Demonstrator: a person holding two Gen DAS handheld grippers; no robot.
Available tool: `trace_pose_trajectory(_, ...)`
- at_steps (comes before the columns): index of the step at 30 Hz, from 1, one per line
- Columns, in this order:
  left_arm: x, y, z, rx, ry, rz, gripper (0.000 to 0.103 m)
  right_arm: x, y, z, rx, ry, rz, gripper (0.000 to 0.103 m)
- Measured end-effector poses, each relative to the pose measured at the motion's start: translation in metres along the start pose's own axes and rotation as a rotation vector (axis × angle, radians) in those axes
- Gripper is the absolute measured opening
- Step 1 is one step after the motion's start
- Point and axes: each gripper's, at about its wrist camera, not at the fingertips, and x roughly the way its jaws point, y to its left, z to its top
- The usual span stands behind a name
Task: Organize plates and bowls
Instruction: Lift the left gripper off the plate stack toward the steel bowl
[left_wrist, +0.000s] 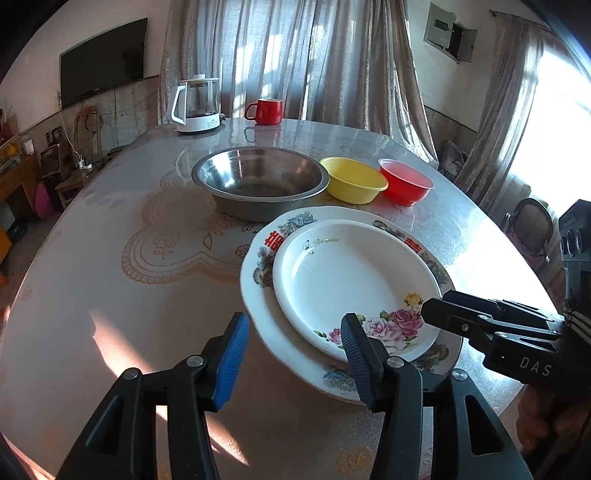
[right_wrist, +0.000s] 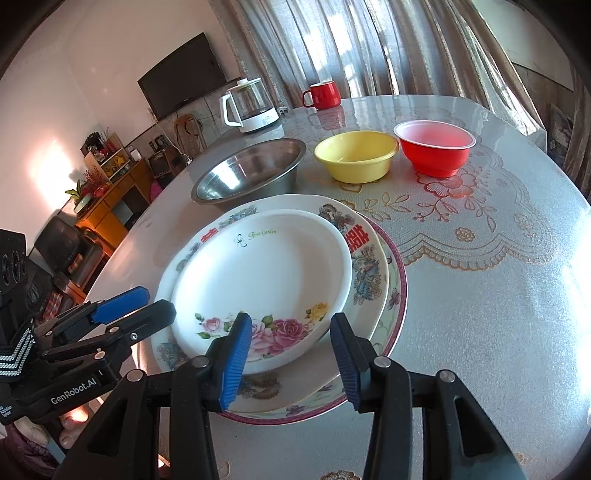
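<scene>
A white rose-patterned plate (left_wrist: 343, 280) (right_wrist: 266, 273) lies on top of a larger plate with red characters (left_wrist: 258, 273) (right_wrist: 365, 269). In the right wrist view a pink-rimmed plate (right_wrist: 397, 295) shows beneath both. My left gripper (left_wrist: 293, 354) (right_wrist: 157, 301) is open at the stack's near left edge, with one finger over the rim and the other off the plates. From the near right, my right gripper (right_wrist: 291, 350) (left_wrist: 436, 302) is open too, its fingers straddling the rose plate's near rim without pressing it. Behind the stack stand a steel bowl (left_wrist: 258, 181) (right_wrist: 251, 170), a yellow bowl (left_wrist: 354, 179) (right_wrist: 356, 155) and a red bowl (left_wrist: 406, 181) (right_wrist: 434, 147).
A glass kettle on a white base (left_wrist: 195, 107) (right_wrist: 251, 107) and a red mug (left_wrist: 267, 110) (right_wrist: 325, 95) stand at the far edge of the round table (left_wrist: 110, 295). Curtains hang behind. A person's hand (left_wrist: 535, 417) holds the right gripper.
</scene>
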Motion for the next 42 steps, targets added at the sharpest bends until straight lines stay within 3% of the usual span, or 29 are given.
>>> trace_pose_trajectory(21, -0.012, 0.011, -0.008, -0.024, -0.017, 0.084, 0.055, 0.000, 0.001, 0.001, 0.017, 0.007, -0.015, 0.045)
trace_pose_trajectory(42, -0.014, 0.024, -0.012, -0.060, -0.004, 0.115, 0.055, 0.000, 0.005, 0.002, 0.012, 0.001, -0.023, 0.045)
